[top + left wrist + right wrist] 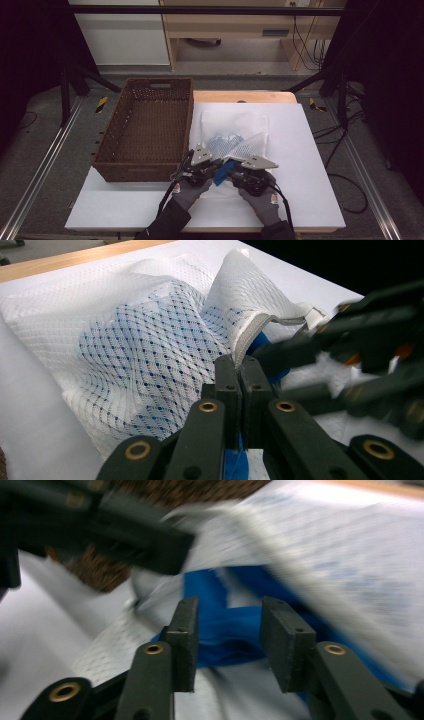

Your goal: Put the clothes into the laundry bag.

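A white mesh bag (235,129) lies on the white table (310,165) with blue-patterned cloth showing through its weave. My left gripper (216,167) is shut on the raised hem of the bag's mouth (250,335); its jaws (239,362) are pressed together. A blue cloth (223,170) sticks out of the mouth. My right gripper (231,173) is open, and the blue cloth (225,630) lies between its jaws (227,615). The two grippers are close together, tip to tip. In the left gripper view the right gripper (287,370) reaches in from the right.
A brown wicker basket (145,169) with nothing in it stands on the table's left side, just left of my left gripper. The wooden far edge (245,95) runs behind the bag. Bare white table extends to the right and front.
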